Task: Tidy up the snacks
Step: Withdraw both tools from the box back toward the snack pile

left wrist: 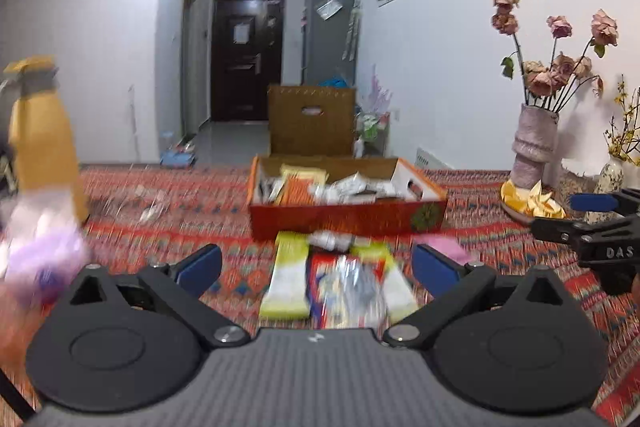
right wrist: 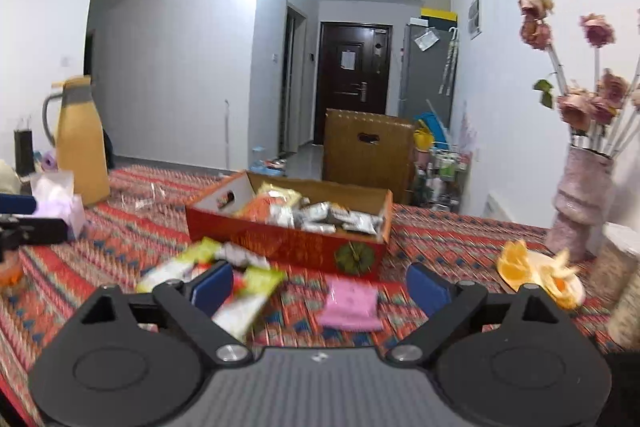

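Note:
A red cardboard box (left wrist: 344, 221) (right wrist: 288, 241) on the patterned tablecloth holds several snack packets. In front of it lies a loose pile of snack packs (left wrist: 336, 281) (right wrist: 224, 279), yellow-white ones and a red one. A pink packet (right wrist: 352, 305) (left wrist: 440, 247) lies to the right of the pile. My left gripper (left wrist: 316, 265) is open and empty, hovering over the pile. My right gripper (right wrist: 320, 287) is open and empty, above the pink packet; it also shows at the right edge of the left wrist view (left wrist: 592, 227).
A yellow thermos jug (right wrist: 80, 143) (left wrist: 40, 139) and a pink plastic bag (right wrist: 56, 199) stand at the left. A pink vase of dried roses (right wrist: 580, 203) (left wrist: 536, 143) and a plate of orange peel (right wrist: 540, 275) are at the right. A brown crate (right wrist: 368, 147) stands beyond the table.

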The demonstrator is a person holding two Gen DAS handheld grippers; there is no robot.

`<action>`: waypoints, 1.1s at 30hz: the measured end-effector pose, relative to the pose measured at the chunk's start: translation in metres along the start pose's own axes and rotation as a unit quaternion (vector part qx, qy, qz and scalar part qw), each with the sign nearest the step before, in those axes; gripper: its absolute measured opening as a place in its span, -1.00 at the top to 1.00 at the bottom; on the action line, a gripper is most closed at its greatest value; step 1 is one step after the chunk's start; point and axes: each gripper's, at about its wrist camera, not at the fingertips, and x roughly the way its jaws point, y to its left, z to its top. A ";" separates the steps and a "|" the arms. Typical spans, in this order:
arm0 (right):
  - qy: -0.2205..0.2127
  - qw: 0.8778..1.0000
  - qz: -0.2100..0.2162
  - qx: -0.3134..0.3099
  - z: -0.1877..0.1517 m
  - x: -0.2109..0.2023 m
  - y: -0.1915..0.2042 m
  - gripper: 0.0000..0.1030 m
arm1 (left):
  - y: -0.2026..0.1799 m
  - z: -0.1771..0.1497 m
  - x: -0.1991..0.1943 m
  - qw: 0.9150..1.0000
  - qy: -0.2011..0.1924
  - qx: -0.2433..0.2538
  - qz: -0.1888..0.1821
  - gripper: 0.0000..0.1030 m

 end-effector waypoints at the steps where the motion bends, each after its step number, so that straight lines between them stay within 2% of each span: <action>1: 0.000 1.000 -0.005 -0.004 -0.010 -0.009 0.005 -0.84 | 0.002 -0.009 -0.006 1.000 0.007 -0.009 0.002 -1.00; 4: 0.004 1.000 -0.012 -0.005 -0.041 -0.034 0.017 -0.90 | 0.007 -0.040 -0.022 0.999 0.032 -0.031 0.005 -1.00; 8: 0.036 0.999 -0.020 0.016 -0.085 -0.057 0.029 -0.90 | 0.011 -0.075 -0.033 0.997 0.070 -0.033 0.011 -1.00; 15: 0.083 0.996 -0.023 0.038 -0.135 -0.080 0.041 -0.90 | 0.015 -0.109 -0.039 0.992 0.119 -0.030 0.010 -1.00; 27: 0.098 0.994 -0.026 0.034 -0.128 -0.060 0.043 -0.90 | 0.016 -0.101 -0.024 0.991 0.127 -0.029 0.011 -1.00; 30: 0.114 0.992 -0.034 0.030 -0.127 -0.045 0.041 -0.90 | 0.023 -0.094 -0.010 0.991 0.126 -0.033 0.022 -1.00; 33: 0.120 0.992 -0.035 0.027 -0.122 -0.027 0.037 -0.89 | 0.033 -0.081 0.006 0.991 0.114 -0.042 0.051 -1.00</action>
